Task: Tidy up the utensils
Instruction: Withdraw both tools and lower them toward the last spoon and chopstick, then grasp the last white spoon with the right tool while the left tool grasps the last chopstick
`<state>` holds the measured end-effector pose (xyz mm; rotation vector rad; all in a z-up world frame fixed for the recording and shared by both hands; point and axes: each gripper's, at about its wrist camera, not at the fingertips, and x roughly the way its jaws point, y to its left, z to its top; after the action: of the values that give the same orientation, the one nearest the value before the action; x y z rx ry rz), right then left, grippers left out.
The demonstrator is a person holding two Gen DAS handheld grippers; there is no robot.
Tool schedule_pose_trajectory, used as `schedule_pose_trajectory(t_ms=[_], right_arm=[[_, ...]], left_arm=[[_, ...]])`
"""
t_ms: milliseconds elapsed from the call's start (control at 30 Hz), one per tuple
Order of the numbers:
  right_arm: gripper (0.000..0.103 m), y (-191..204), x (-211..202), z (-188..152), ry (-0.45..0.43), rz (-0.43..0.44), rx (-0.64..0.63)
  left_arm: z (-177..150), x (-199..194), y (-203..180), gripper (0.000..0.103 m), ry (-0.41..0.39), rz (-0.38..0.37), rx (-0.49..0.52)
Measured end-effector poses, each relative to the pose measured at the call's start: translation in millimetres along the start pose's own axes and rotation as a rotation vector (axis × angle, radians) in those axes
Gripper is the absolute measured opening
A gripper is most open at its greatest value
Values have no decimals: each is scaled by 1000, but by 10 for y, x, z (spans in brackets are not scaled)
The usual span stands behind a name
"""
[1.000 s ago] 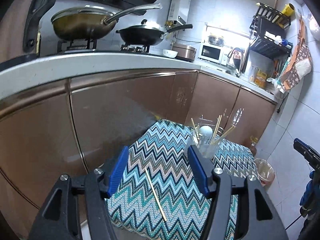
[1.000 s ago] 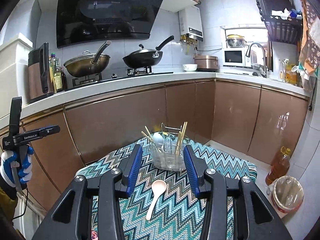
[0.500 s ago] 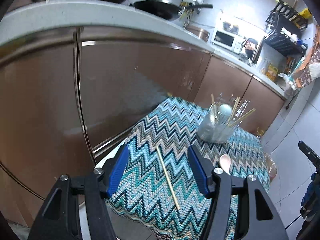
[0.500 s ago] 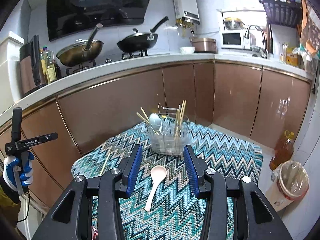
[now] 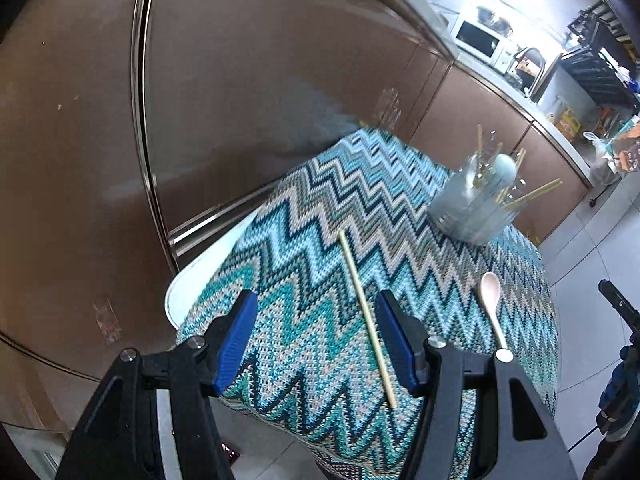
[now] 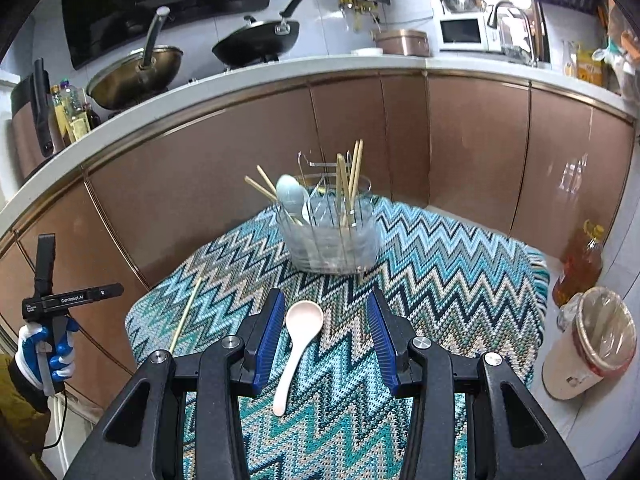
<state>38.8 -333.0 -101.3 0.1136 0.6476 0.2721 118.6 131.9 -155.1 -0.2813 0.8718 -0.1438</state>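
A single wooden chopstick (image 5: 366,312) lies on the zigzag tablecloth (image 5: 320,248), running between the blue pads of my open left gripper (image 5: 316,320), close to the right pad. A pale pink spoon (image 6: 298,344) lies bowl-up on the cloth (image 6: 440,272), framed by my open right gripper (image 6: 326,312), nearer its left pad. Neither gripper touches anything. A clear utensil holder (image 6: 330,236) at the far side of the table holds several chopsticks and a light blue spoon. The same holder (image 5: 476,208) and pink spoon (image 5: 492,304) show to the right in the left wrist view.
Brown cabinet fronts (image 6: 240,184) stand close behind the table. A bin lined with plastic (image 6: 592,344) and an oil bottle (image 6: 580,264) sit on the floor at right. A gloved hand (image 6: 44,348) holds the other gripper at the left. Pans (image 6: 256,40) rest on the stove.
Both grippers have sunk toward the table and tilted further down. The chopstick and the pink spoon now sit larger and closer between their pads. Jaw widths look unchanged.
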Motion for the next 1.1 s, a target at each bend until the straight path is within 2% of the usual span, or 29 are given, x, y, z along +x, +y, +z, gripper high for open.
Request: schedule_pose_trajectory(t_ms=[367, 567, 733, 1100], right_arm=[[43, -40, 648, -182, 138, 78, -15], [43, -85, 1039, -220, 226, 155, -23], [42, -146, 1343, -140, 286, 210, -23], [32, -151, 1917, -111, 377, 279, -90]], left_arm=[[45, 483, 186, 59, 66, -99, -79], [195, 853, 23, 57, 126, -132, -76], [355, 1123, -180, 57, 197, -124, -66], [513, 1465, -340, 31, 341, -45, -61]])
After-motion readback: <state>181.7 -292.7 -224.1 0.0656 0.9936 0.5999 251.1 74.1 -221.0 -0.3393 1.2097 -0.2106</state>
